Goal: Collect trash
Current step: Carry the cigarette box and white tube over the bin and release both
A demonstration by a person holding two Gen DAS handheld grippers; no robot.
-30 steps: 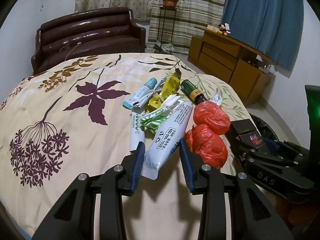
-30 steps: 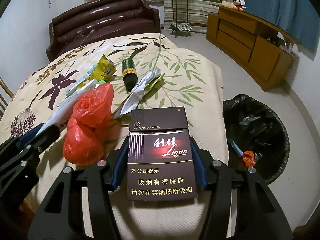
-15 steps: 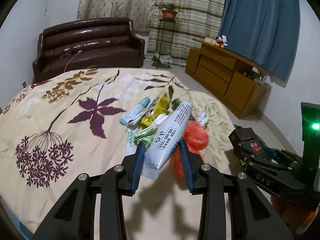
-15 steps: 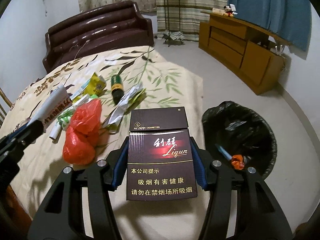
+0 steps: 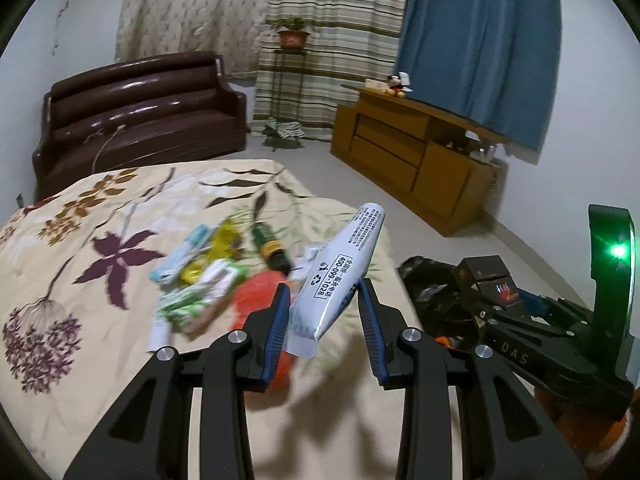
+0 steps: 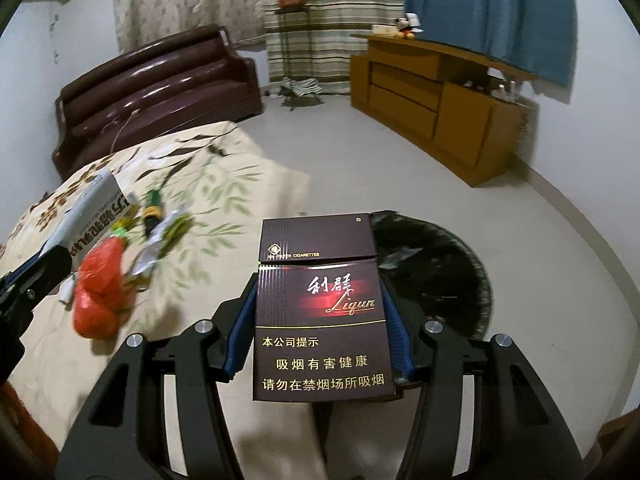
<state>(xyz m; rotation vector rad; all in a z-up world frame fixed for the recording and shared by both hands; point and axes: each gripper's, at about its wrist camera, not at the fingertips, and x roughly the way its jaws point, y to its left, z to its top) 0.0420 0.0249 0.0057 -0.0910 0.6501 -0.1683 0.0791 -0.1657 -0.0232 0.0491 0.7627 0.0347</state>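
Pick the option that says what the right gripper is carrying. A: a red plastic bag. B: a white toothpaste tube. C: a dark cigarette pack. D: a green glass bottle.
C: in the right wrist view the dark cigarette pack sits clamped between the right gripper fingers, while the white tube is in the left gripper and the red bag and green bottle lie on the bed.

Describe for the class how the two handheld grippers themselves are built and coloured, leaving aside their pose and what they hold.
Both the left gripper and the right gripper have black angular linkage arms with cut-out slots, silver round pivot bolts and blue ribbed pads on the fingers. Seen from the left wrist view, the right gripper's body carries pale "DAS" lettering and an upright black piece with a green light.
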